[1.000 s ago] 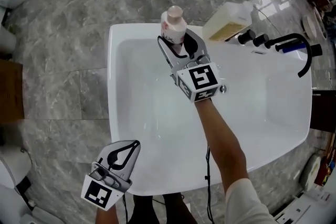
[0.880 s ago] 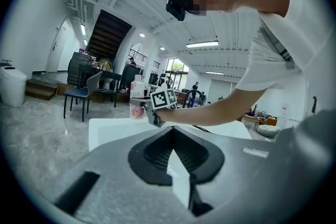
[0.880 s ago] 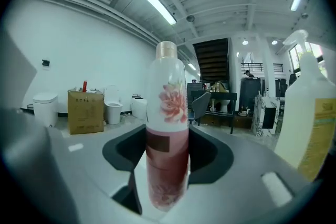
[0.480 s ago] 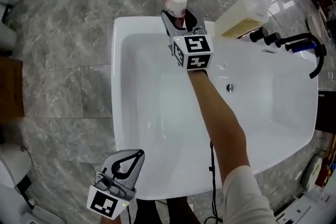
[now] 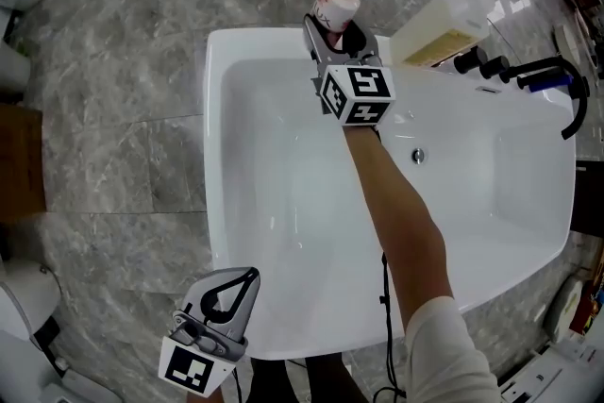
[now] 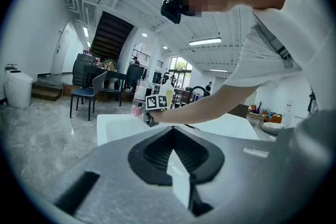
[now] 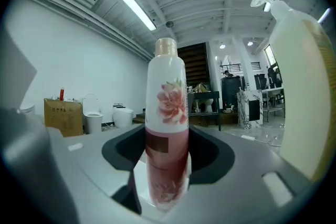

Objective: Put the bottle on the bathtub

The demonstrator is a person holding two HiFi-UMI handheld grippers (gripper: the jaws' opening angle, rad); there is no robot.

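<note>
Right gripper (image 5: 337, 41) tight around bottle (image 5: 336, 0) (upright, over bathtub (image 5: 226, 109) rim)

A cream pump bottle (image 5: 442, 28) is standing at the far rim of the bathtub (image 5: 255, 38), just right of the right tool (image 5: 338, 39) gripping the bottle (image 5: 336, 3) and crowding that side. Black taps (image 5: 491, 68) are blocking farther right. The rim leftward is lying open.

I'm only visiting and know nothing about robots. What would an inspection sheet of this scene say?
Surface: white bathtub, basin bare.
Job's things: pink flowered bottle at the far rim, clamped by the right gripper.
Clutter: cream pump bottle and black tap on the far rim.
Grippers: right gripper shut on the bottle; left gripper shut, empty, by the near rim.
Cables: black cable under the right arm.
Surroundings: grey marble floor.
</note>
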